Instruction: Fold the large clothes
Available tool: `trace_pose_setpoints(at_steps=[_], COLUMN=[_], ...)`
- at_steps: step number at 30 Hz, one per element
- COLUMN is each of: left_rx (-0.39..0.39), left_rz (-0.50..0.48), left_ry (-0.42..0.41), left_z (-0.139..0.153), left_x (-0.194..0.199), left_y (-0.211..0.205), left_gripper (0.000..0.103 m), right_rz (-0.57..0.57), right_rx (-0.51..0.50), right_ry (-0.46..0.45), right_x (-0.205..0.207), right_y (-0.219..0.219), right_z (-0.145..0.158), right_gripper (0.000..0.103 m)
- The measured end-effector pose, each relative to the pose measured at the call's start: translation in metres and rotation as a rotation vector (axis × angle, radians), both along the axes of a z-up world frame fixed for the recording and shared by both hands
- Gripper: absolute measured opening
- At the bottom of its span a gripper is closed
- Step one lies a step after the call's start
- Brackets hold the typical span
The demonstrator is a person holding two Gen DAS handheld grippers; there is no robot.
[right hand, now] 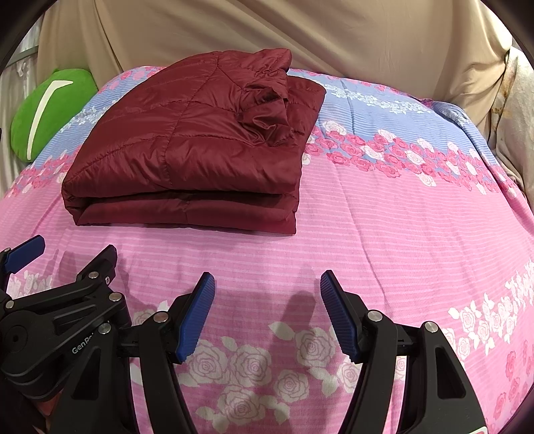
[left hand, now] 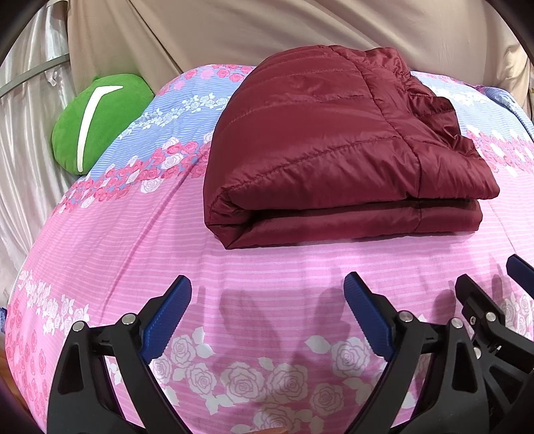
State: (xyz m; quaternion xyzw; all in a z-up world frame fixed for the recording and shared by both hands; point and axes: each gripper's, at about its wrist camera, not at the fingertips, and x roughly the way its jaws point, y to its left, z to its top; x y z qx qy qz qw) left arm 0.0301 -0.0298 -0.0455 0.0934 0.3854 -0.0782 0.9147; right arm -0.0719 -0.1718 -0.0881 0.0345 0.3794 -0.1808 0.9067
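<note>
A dark red quilted puffer jacket lies folded into a thick rectangular bundle on a bed covered by a pink and blue striped bedspread printed with roses, towards the far half of the bed and well apart from both tools. The fold looks finished, yet it may not hold: the slick, padded fabric is springy, and the loose gathered piece, perhaps a hood or cuff, sitting crumpled on the top layer could push the upper layer open or slide off. A careless pass by either tool could also drag the bundle askew on the soft bedspread, and a pinch of only the top layer would likely unfold it

The left tool, black-framed with ridged blue pads, hovers over the near edge of the bed with its fingers spread wide, holding nothing and touching nothing. The right tool is just beside it, likewise spread and empty. A green plush cushion with a white stripe rests at the bed's far left, against beige draped cloth
</note>
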Motion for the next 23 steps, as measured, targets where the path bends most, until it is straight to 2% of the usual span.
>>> trace_pose_setpoints(at_steps=[23], left_rx=[-0.009], left_rz=[-0.010], left_ry=[0.009], left_z=[-0.0010], left_x=[0.0017], left_y=[0.0004], left_gripper=[0.083], right_rz=[-0.005], right_rx=[-0.018], right_ry=[0.000], right_x=[-0.0010], right_y=[0.0024], right_z=[0.0008], right_gripper=[0.064])
